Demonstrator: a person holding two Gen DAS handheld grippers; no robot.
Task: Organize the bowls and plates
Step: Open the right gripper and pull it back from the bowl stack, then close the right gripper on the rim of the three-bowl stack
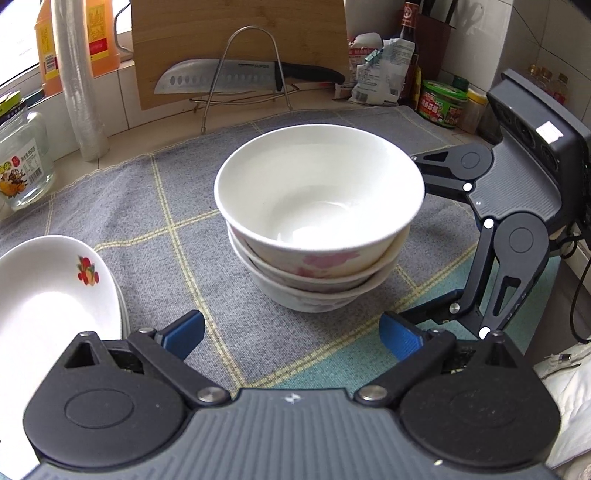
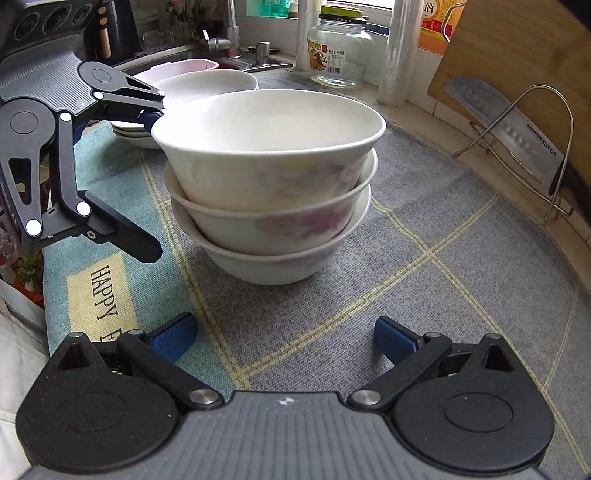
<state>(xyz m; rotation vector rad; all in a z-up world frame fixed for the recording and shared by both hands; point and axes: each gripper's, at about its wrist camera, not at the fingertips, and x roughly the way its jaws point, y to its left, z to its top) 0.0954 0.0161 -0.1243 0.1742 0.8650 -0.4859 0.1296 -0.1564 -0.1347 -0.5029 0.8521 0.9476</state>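
Bowls [image 1: 317,221]: three nested in one stack, upright, mid-mat on the table, pink floral print on the sides. Top bowl looks empty.

Left hand-held gripper [image 1: 291,336] open, blue pads wide apart, nothing between them, just short of the stack. Right hand-held gripper [image 2: 284,339] also open and empty, on the other side of the stack. Each shows in the other's view, flanking the bowls; one right finger tip sits close to the top bowl's rim in the left view, contact unclear.

Mat [image 1: 147,206]: grey with yellow grid lines, teal section with a cream "HAPPY..." label [image 2: 99,295], text cut off by the gripper body.

Plates [image 1: 48,302]: white stack at the mat's left edge, fruit decal on the top one. Cut off by the frame in the left view, partly hidden behind the left gripper in the right view; count hard to call, at least three rims. Pink-rimmed basin [image 2: 177,68] behind them, mostly hidden.

Further back: one glass jar [image 2: 340,55], empty-looking; one sleeve of stacked plastic cups [image 1: 79,81]; orange bottle [image 1: 99,33], top cropped; one wire rack [image 1: 243,77] holding one cleaver [image 1: 221,75] against one wooden cutting board [image 1: 236,44]. Right rear: crumpled packets [image 1: 380,70], one dark bottle [image 1: 410,40], one green-lid tub [image 1: 441,103]; labels unreadable. Faucet and sink [image 2: 229,40] at far left, dark and blurry.
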